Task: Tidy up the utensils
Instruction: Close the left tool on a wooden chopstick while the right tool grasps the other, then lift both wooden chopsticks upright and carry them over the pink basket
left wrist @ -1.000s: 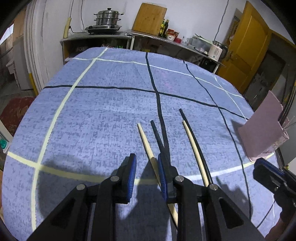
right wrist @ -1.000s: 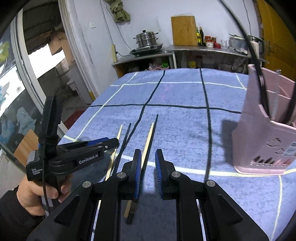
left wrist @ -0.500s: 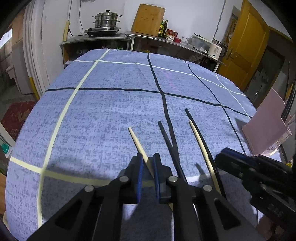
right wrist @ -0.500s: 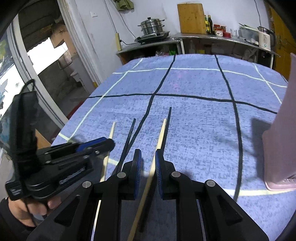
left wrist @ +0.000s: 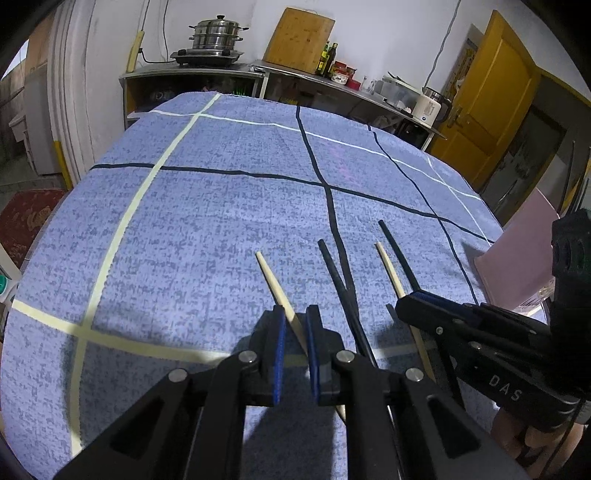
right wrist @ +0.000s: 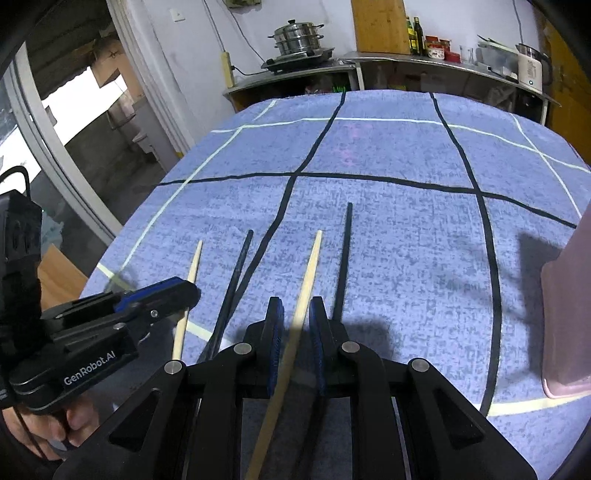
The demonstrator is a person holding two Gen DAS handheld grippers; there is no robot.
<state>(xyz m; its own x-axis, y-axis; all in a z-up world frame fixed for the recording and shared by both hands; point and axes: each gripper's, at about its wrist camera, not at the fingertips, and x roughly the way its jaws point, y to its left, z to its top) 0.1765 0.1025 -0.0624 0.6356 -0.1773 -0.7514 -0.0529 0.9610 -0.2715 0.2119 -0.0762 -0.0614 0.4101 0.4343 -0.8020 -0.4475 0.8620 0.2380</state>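
Note:
Several chopsticks lie side by side on the blue checked tablecloth (left wrist: 207, 229). My left gripper (left wrist: 295, 332) is shut on the leftmost wooden chopstick (left wrist: 273, 284), which crosses slantwise between its blue pads. To its right lie a black chopstick (left wrist: 336, 273), a second wooden chopstick (right wrist: 310, 273) and another black chopstick (right wrist: 345, 251). My right gripper (right wrist: 295, 325) straddles the second wooden chopstick with narrow jaws, a thin gap on each side. Its tip (left wrist: 400, 306) shows in the left wrist view. The left gripper's tip (right wrist: 184, 291) shows in the right wrist view.
A pink utensil holder (left wrist: 517, 254) stands at the table's right edge (right wrist: 569, 325). Behind the table is a counter (left wrist: 236, 70) with a steel pot (left wrist: 216, 35), a cutting board and bottles. A yellow door (left wrist: 495, 107) is at the far right.
The left jaws closed from wide apart onto the leftmost wooden chopstick. The right gripper moved forward and down, so the second wooden chopstick now lies between its pads and the holder slid to the frame's edge.

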